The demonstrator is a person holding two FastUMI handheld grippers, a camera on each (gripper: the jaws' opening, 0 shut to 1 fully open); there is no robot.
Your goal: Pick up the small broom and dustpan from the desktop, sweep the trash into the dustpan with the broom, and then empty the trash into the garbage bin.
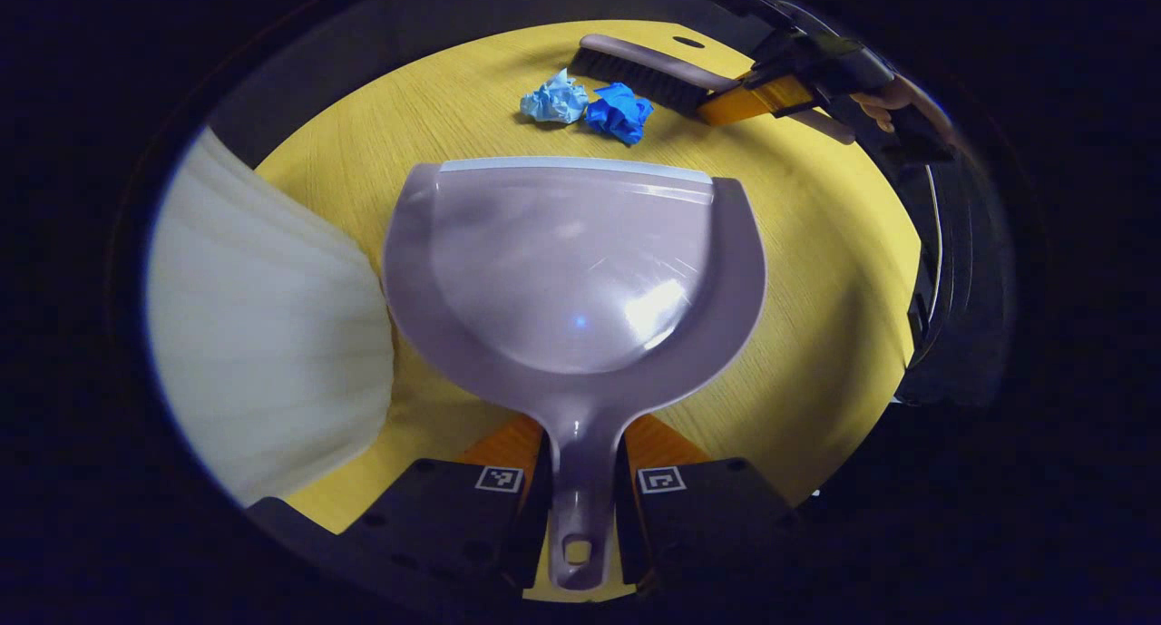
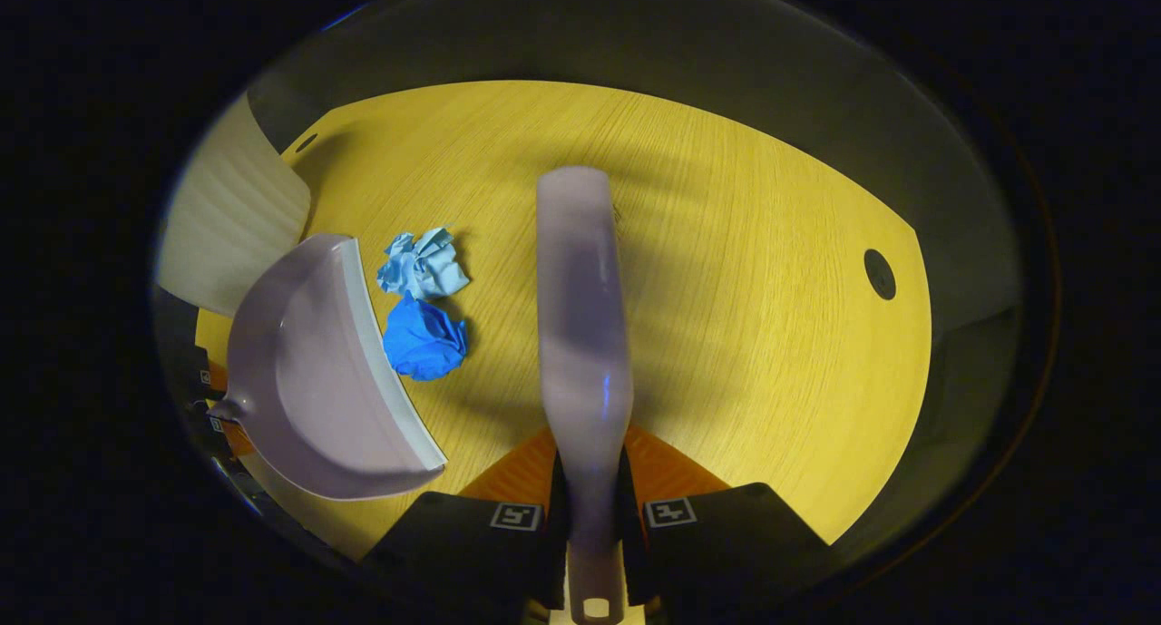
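Left gripper view. The left gripper (image 1: 580, 489) is closed on the handle of the lilac dustpan (image 1: 580, 271); both fingers are pressed against the handle's sides. The pan is held over the yellow wood-grain desktop (image 1: 816, 271), its pale front lip turned toward the trash. Just beyond that lip two crumpled wads are seen: a light blue paper wad (image 1: 554, 99) and, touching it on the right, a dark blue paper wad (image 1: 619, 112). Past the wads the small broom (image 1: 648, 72) is seen with its dark bristles near the dark blue wad. The broom's handle is gripped by the right gripper (image 1: 757, 99), beyond the dustpan and to its right, with part of a hand (image 1: 893, 99) behind it. A white ribbed garbage bin (image 1: 263, 335) is located just beside the dustpan's left rim. A small dark hole (image 1: 688, 42) in the desktop is noted beyond the broom.

Right gripper view. The right gripper (image 2: 594, 516) is clamped on the small broom (image 2: 582, 317) by its narrow handle, both fingers against it; the lilac back of the brush is seen extending forward over the desktop (image 2: 744, 289). The dustpan (image 2: 313, 389) is seen left of the broom, its lip facing the broom. Between dustpan lip and broom lie the light blue paper wad (image 2: 424, 264) and the dark blue paper wad (image 2: 423, 340), the latter just beside the lip. The garbage bin (image 2: 236, 226) is located beyond the dustpan.
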